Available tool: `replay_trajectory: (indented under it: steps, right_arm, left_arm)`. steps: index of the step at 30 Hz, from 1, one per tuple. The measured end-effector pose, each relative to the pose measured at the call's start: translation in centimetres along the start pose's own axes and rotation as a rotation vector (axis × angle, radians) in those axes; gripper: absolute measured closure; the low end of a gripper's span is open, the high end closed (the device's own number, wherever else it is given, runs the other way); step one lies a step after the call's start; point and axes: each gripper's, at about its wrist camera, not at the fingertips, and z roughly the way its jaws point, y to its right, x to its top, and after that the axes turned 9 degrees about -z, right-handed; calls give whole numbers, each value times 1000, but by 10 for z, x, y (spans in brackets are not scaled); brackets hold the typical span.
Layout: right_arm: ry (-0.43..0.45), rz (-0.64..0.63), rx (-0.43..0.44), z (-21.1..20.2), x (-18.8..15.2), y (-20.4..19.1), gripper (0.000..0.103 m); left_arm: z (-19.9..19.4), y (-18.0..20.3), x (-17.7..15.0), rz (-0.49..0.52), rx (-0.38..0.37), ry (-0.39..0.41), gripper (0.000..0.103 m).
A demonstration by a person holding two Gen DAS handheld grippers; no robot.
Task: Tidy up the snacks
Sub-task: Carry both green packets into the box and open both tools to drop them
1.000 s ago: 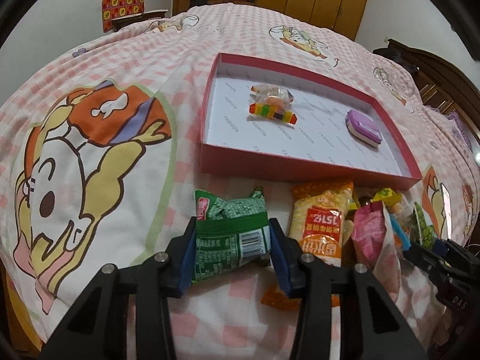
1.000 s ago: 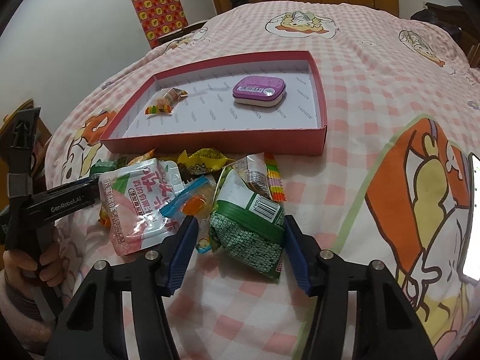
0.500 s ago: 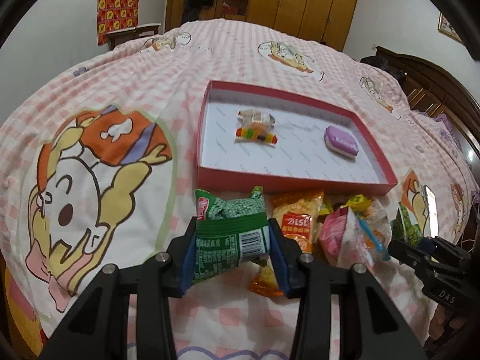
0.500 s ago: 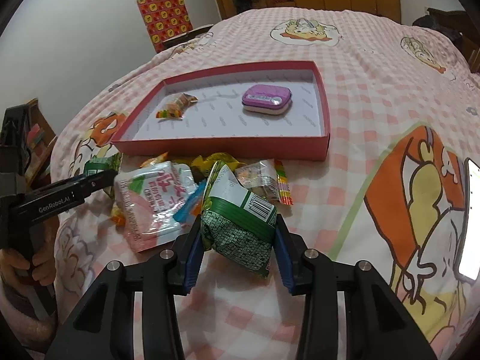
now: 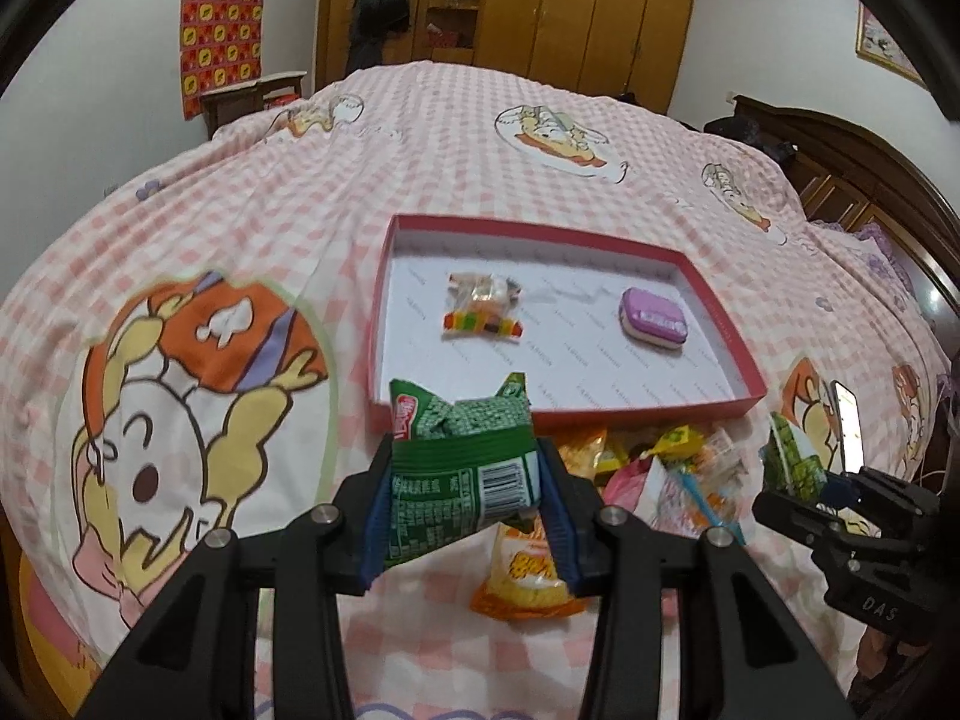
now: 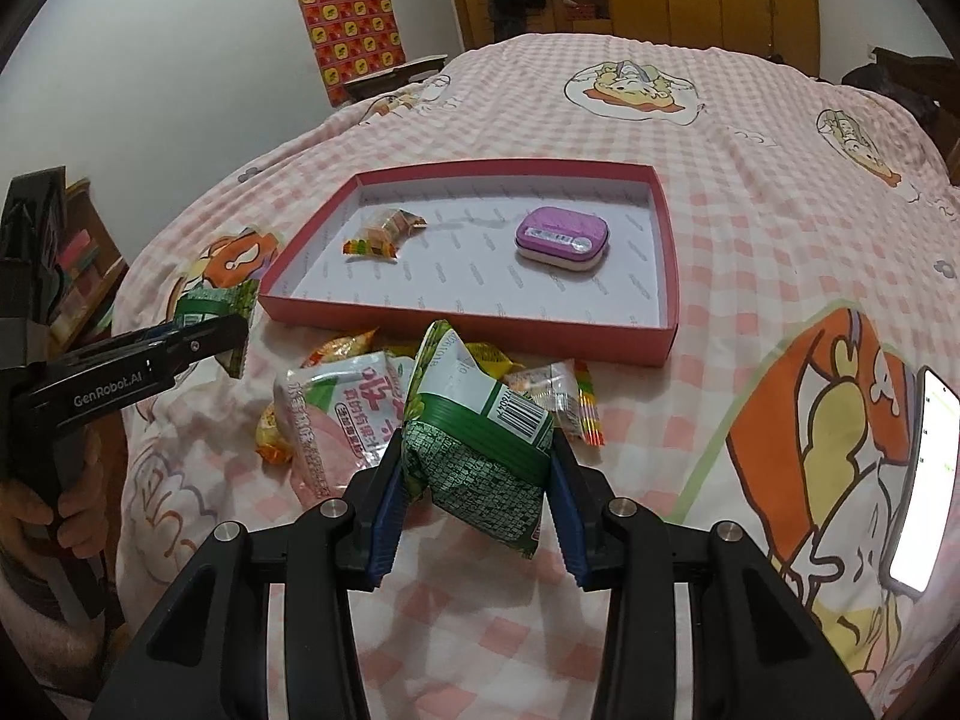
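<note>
My left gripper (image 5: 465, 504) is shut on a green snack packet (image 5: 462, 468) and holds it above the bed, just short of the red tray (image 5: 636, 414). My right gripper (image 6: 477, 495) is shut on a second green snack packet (image 6: 480, 450), lifted over the snack pile. The tray (image 6: 480, 327) holds a clear candy bag (image 5: 483, 309) and a purple tin (image 5: 654, 318). Loose snacks lie in front of the tray: a pink-and-white pouch (image 6: 342, 414), an orange packet (image 5: 528, 576) and small candies (image 6: 558, 399).
A pink checked bedspread (image 5: 420, 168) with cartoon prints covers the bed. A lit phone (image 6: 924, 480) lies at the right. Wooden wardrobes (image 5: 570, 12) stand at the back, a dark headboard (image 5: 852, 162) at the right.
Both grippers have lifted their green packets higher off the bed and drawn back from the pile. The right gripper closed on its packet a second ago.
</note>
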Motion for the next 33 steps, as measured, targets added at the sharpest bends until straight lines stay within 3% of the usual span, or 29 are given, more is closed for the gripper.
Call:
replay_trajectory:
  steps: [15, 33]
  right_arm:
    - [-12, -22, -29, -1, 36, 18, 60]
    - [-78, -6, -52, 44, 68, 41, 60]
  left_arm:
    - [10, 26, 28, 65, -12, 10, 58]
    - [67, 24, 48, 56, 2, -42, 58]
